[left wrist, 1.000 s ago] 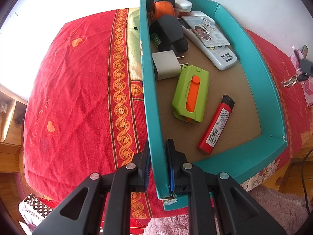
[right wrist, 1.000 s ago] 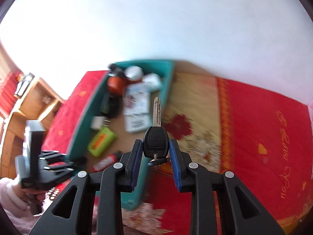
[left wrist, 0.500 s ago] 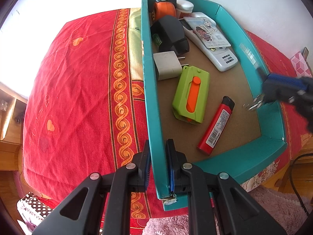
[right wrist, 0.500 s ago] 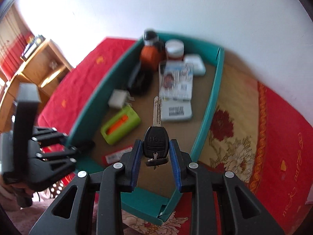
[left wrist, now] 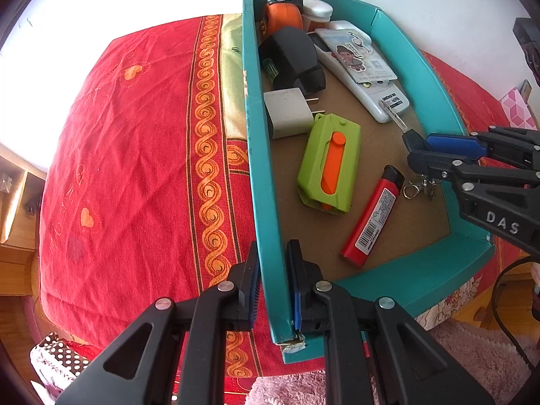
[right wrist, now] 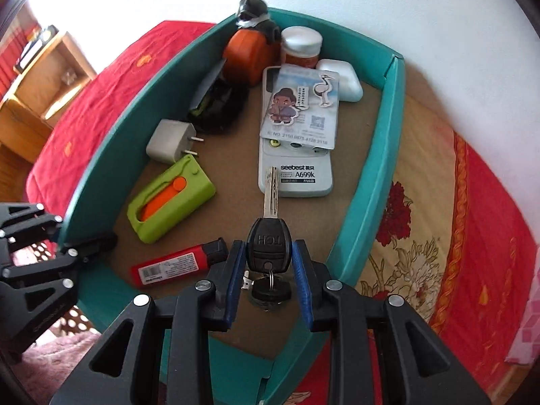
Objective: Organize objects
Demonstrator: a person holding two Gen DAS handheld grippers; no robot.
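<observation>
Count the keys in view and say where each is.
1 seen clearly: the black-headed key, clamped in the right gripper over the teal box. Its ring may carry more, partly hidden.

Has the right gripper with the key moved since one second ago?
Yes. The right gripper carried the key from over the red cloth, outside the box, to above the floor of the teal box, near the lighter.

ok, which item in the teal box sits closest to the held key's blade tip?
The white remote: the key blade's tip overlaps its lower edge in the right wrist view. The lighter and green case lie farther left.
</observation>
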